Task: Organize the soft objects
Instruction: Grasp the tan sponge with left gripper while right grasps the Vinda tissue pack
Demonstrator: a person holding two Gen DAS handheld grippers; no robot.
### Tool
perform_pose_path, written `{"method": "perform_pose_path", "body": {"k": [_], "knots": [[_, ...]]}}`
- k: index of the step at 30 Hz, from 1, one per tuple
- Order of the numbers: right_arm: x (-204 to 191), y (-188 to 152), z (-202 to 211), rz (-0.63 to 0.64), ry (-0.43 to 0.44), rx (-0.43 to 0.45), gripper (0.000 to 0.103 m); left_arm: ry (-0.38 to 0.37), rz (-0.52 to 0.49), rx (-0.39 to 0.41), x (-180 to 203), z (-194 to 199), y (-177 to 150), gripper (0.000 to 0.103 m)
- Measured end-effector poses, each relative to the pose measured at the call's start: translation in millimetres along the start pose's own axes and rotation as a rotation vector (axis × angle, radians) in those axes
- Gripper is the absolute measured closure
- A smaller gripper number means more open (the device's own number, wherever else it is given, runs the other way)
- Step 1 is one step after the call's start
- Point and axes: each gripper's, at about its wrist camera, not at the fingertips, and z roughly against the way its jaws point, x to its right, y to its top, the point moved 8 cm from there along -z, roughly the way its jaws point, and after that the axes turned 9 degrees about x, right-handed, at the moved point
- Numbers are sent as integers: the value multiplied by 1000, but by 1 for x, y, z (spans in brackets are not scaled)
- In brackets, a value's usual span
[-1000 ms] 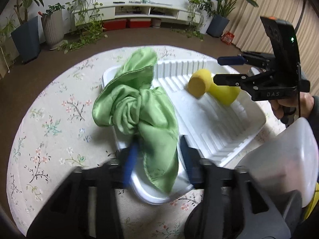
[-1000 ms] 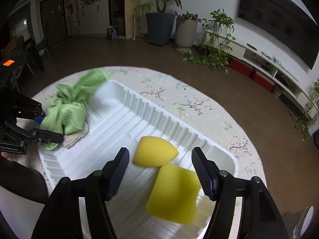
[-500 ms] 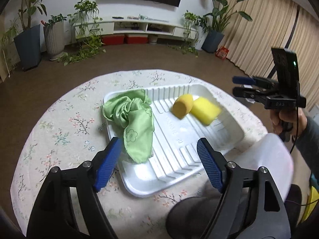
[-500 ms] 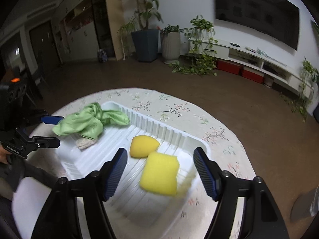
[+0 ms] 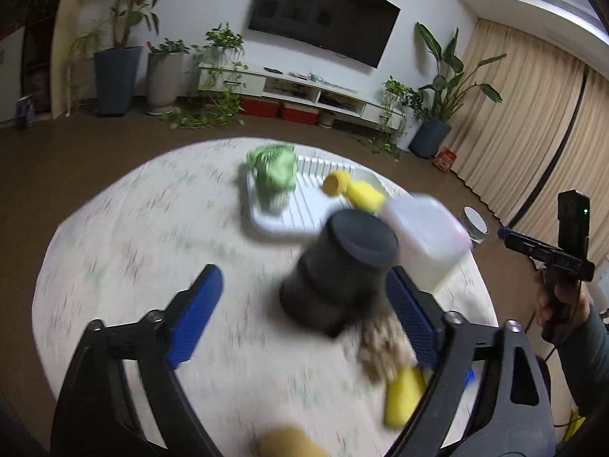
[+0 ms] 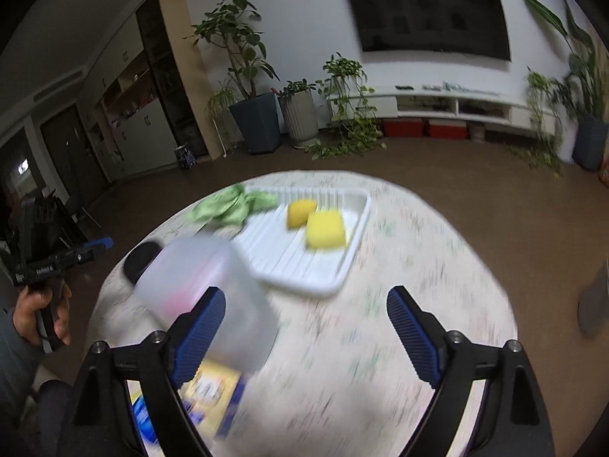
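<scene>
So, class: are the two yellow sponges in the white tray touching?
Touching. The right wrist view shows the rounded sponge overlapped at its corner by the square sponge, no gap, in the tray.

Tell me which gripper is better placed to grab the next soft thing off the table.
Left. The open left gripper has a beige fuzzy piece by its right finger; nothing soft lies between the right gripper's fingers.

You face a white wall with a dark wall-mounted television (image 5: 323, 19), and beneath it a long low white media console (image 5: 304, 93) with red storage boxes (image 5: 279, 110) tucked under. Potted plants (image 5: 118, 49) stand along the wall on your left, above a brown floor (image 5: 57, 160). On your right, beige floor-length curtains (image 5: 533, 122) hang, with a large-leaved plant in a dark pot (image 5: 441, 106) beside them.
</scene>
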Motion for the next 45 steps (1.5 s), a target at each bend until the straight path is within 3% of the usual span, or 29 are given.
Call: {"method": "perform_pose_path", "body": {"k": [4,8,12,15,20,24,38,39,41,44,45], "knots": [[-24,-38,28,-79,1,-4,6,62,6,-19,8,33,-40,10],[-55,-75,40,-69,-28,-15,6,143,51,-44,12,54,-79,10],[-90,-117,37,-50,-53,-59,6,213,82,-112,17,50,-105,10],[-111,-140,29,6,-79,-117,6,275,42,-138,15,42,-116,10],[-130,-135,22,79,-138,-101,10,323,45,-129,6,36,-115,10],[-129,-129,9,57,-157,-123,14,346,34,-128,1,31,-116,10],[-140,-139,-31,81,-197,-209,16,345,66,-164,-9,13,-126,12],[-139,-140,-33,79,-196,-213,21,344,66,-167,-9,13,-127,14],[-137,-144,-37,89,-203,-230,34,337,72,-175,-9,11,-128,36],[-136,-143,-35,89,-190,-223,46,332,72,-184,-9,10,-131,58],[-136,-143,-34,86,-186,-222,46,331,71,-184,-8,10,-131,59]]}}
